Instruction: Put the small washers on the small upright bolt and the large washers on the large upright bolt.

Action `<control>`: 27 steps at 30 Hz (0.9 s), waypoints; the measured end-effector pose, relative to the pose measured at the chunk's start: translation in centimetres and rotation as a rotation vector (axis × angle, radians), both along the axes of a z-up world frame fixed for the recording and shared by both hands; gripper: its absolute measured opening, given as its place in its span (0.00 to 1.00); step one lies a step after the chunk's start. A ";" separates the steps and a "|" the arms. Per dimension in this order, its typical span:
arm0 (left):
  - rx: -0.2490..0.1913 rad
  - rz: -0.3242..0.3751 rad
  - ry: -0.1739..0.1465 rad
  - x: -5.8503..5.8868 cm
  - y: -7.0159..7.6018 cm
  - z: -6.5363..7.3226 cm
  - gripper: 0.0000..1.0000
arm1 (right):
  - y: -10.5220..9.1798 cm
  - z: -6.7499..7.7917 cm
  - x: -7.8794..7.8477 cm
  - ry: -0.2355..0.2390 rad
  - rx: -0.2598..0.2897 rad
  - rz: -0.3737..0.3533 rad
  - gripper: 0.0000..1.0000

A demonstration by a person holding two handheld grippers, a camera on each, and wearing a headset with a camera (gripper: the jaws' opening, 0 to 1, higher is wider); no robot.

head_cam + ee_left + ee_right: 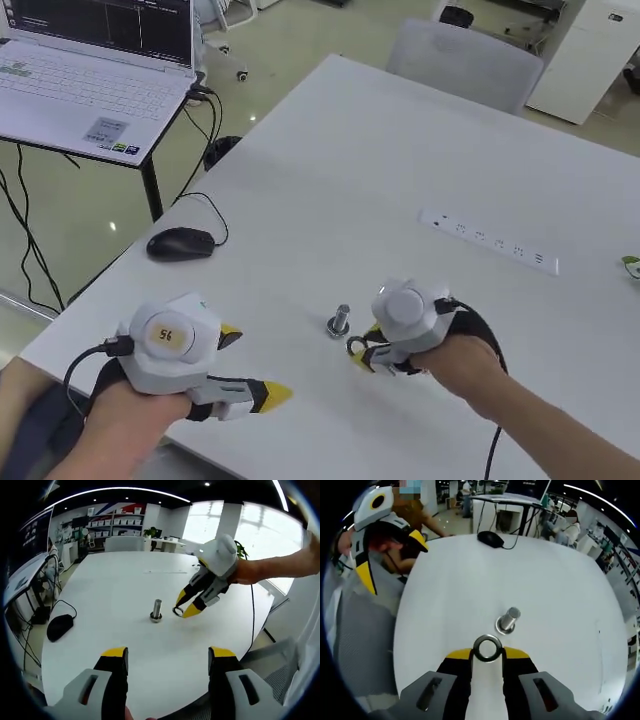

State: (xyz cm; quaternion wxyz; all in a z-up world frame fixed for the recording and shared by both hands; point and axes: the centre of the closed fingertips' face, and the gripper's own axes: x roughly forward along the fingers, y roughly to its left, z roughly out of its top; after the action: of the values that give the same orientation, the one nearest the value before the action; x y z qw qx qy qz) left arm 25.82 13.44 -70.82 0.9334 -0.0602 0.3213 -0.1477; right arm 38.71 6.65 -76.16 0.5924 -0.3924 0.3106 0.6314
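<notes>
Steel washer sits pinched in the right gripper, just beside the upright bolt on the white table. Left gripper hovers nearby, jaws spread and holding nothing. A black mouse and a power strip lie well apart from the bolt.

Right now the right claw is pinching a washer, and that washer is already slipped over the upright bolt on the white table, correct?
Not quite. The right claw is pinching the washer, but the washer is not over the upright bolt. It is held just short of the bolt and apart from it, above the white table, as the right gripper view shows.
</notes>
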 end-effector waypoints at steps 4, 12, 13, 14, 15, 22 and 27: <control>0.001 -0.003 0.000 0.0 -0.1 0.0 0.64 | 0.8 1.2 1.4 -0.020 0.016 -0.007 0.23; -0.001 0.004 0.000 -0.2 0.1 0.1 0.64 | 2.8 2.7 2.7 -0.041 0.032 0.007 0.23; -0.001 0.004 0.000 -0.1 0.1 0.1 0.64 | 2.9 2.8 2.7 -0.044 0.032 0.011 0.23; -0.001 0.004 0.000 -0.2 0.1 0.1 0.64 | 3.2 2.9 2.7 -0.045 0.031 0.015 0.23; -0.001 0.003 0.000 -0.2 0.0 0.1 0.64 | 3.4 2.9 2.8 -0.045 0.030 0.017 0.23; -0.002 0.003 0.002 -0.3 0.1 0.0 0.64 | 4.4 2.6 2.8 -0.037 0.014 0.036 0.23; -0.004 0.006 0.005 -0.3 0.2 -0.2 0.64 | 4.5 1.6 2.8 -0.023 -0.005 0.041 0.23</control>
State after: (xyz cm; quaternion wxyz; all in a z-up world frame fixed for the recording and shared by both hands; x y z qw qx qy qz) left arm 25.49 13.64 -70.97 0.9329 -0.0634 0.3234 -0.1455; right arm 41.49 11.19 -74.57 0.5820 -0.4072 0.2974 0.6380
